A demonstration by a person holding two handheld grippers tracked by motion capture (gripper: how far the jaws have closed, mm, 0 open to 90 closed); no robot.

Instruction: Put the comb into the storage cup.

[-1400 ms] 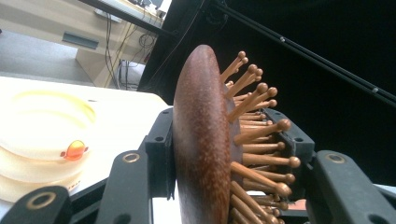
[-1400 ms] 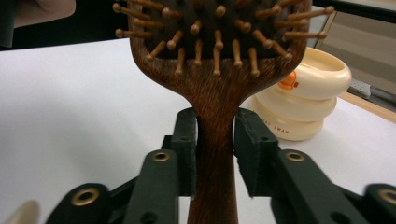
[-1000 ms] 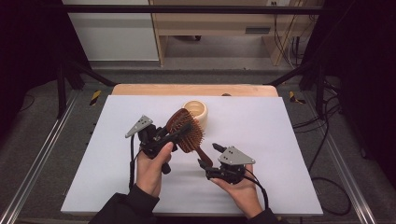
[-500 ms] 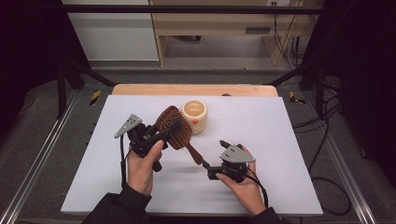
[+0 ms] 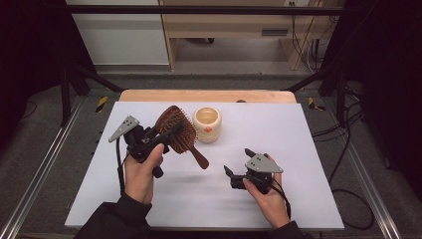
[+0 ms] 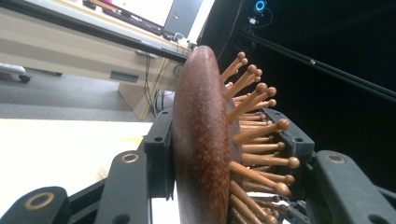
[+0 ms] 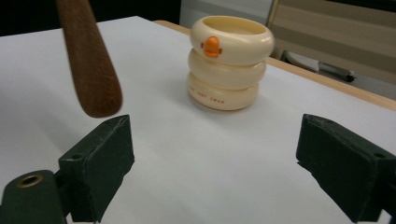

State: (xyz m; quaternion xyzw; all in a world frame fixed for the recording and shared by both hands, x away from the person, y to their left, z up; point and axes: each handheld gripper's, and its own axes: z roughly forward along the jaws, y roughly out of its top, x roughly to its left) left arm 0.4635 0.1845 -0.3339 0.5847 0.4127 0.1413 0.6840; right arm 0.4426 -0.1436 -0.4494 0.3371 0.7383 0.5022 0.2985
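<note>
While the left gripper sits left of centre in the high view, it's clamped on the head of a brown wooden hairbrush, w/ the brush lifted off the white table and its handle slanting down toward frame centre. Left gripper view, close up: brush head stands edge-on btwn the two black jaws, smooth back facing frame left, round-tipped wooden bristles poking out to the right, one jaw pressed on each side. Right gripper is lower right of centre in the high view, jaws spread wide, nothing btwn them, well apart from the brush. Right gripper view: both black jaws rise from the bottom corners w/ bare white table btwn them; the brush handle's rounded end hangs at upper left, just above the left-hand jaw, not touching it. Cream ribbed cup w/ a small orange mark stands upright on the table, upper middle of that view; in the high view the cup is just right of the brush head, near the table's far edge.
</note>
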